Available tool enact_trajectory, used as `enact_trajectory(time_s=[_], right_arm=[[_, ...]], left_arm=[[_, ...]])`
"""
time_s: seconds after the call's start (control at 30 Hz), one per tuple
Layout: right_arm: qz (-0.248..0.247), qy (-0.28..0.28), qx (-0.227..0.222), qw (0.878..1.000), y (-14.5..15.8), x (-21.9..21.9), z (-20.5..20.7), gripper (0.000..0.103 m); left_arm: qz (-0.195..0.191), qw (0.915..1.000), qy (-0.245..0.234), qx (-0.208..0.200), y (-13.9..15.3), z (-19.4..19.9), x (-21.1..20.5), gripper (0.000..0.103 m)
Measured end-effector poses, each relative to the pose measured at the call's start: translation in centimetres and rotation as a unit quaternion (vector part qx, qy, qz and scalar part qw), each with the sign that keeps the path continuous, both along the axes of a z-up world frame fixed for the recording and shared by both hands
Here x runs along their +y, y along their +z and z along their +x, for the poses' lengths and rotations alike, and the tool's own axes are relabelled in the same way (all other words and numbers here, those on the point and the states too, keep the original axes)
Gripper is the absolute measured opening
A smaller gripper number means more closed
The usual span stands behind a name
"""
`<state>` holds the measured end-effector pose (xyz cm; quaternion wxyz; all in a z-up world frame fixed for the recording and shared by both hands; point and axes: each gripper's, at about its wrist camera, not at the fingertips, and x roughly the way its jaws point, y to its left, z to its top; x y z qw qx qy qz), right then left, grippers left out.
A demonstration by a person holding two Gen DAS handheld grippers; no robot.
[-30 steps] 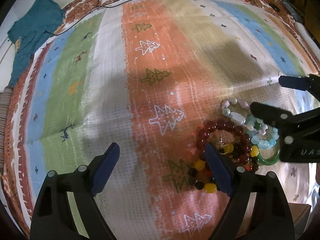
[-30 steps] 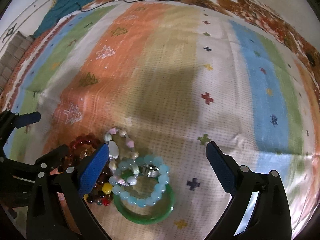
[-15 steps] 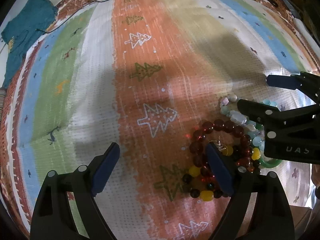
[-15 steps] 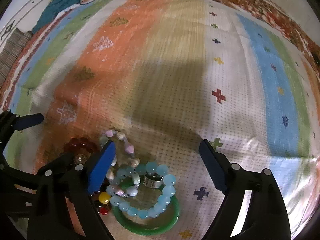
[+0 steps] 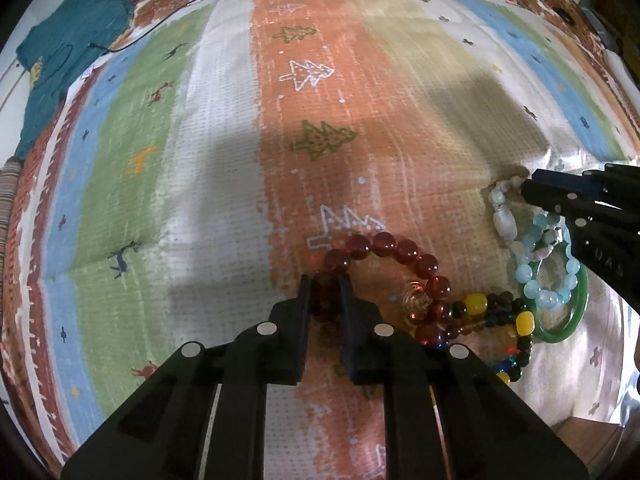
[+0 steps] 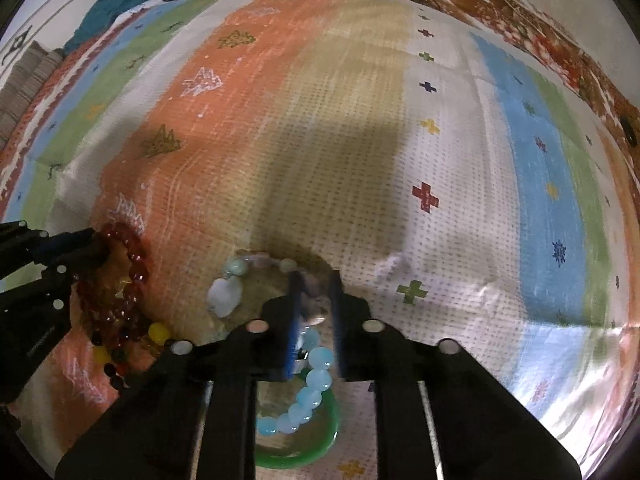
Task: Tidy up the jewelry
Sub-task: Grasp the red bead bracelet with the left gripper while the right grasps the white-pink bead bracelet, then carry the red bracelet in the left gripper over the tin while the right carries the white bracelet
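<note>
Striped patterned cloth [image 5: 224,168] covers the surface, teal garment [image 5: 60,64] at its edge. Left gripper [image 5: 325,294] pinches red bead bracelet [image 5: 394,246]; right gripper [image 6: 314,294] pinches pastel stone bracelet [image 6: 226,296].

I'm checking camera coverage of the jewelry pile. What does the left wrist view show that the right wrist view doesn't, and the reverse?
Only the left wrist view shows the left gripper closed on the red bead bracelet, and the multicolored bead strand nearly whole.

Only the right wrist view shows the right gripper closed on the pale mixed-stone bracelet, plus the red cross motif on the cloth.

Both show the light blue bead bracelet, the green bangle, the striped cloth and the teal garment.
</note>
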<state>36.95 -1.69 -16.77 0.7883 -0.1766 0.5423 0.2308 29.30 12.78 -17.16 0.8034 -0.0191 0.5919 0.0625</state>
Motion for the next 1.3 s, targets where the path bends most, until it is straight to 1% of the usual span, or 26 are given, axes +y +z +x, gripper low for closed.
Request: enact_trajectory(time_s=[0.2,0.33,0.5,0.6,0.8,0.97,1.07,1.3], right_arm=[[0.013,0.001,-0.020,1.000,1.6,-0.3,-0.8,0.013],[0.037,-0.006,-0.028,0.999,3.6,-0.8,-1.6,0.013],[0.048,-0.019,-0.036,0.998,4.9,-2.1,-2.6,0.013],[0.056,-0.028,-0.036,0.997,5.4,-3.0,-2.7,0.013],[0.073,-0.030,-0.053,0.996,7.4,-4.0,-3.7,0.013],[0.081,-0.031,-0.074,0.993,8.6,-4.5,-5.2,0.013],[0.080,-0.029,-0.085,0.993,9.1,-5.0,-6.0,0.013],[0.100,-0.018,-0.118,0.988,11.2,-5.7,-7.9,0.013]], left_arm=[[0.003,0.9999,-0.004,-0.013,1.5,-0.9,-0.6,0.013],[0.001,0.9996,-0.006,-0.028,3.1,-1.4,-1.2,0.013],[-0.015,0.9990,-0.002,-0.043,4.8,-2.2,-2.4,0.013],[-0.022,0.9984,-0.009,-0.052,5.8,-2.7,-3.2,0.013],[-0.030,0.9967,-0.021,-0.072,7.8,-3.5,-4.6,0.013],[-0.027,0.9951,-0.022,-0.092,9.2,-4.2,-5.3,0.013],[-0.025,0.9930,-0.019,-0.114,10.4,-4.8,-5.5,0.013],[-0.034,0.9906,-0.011,-0.132,12.0,-6.2,-5.9,0.013]])
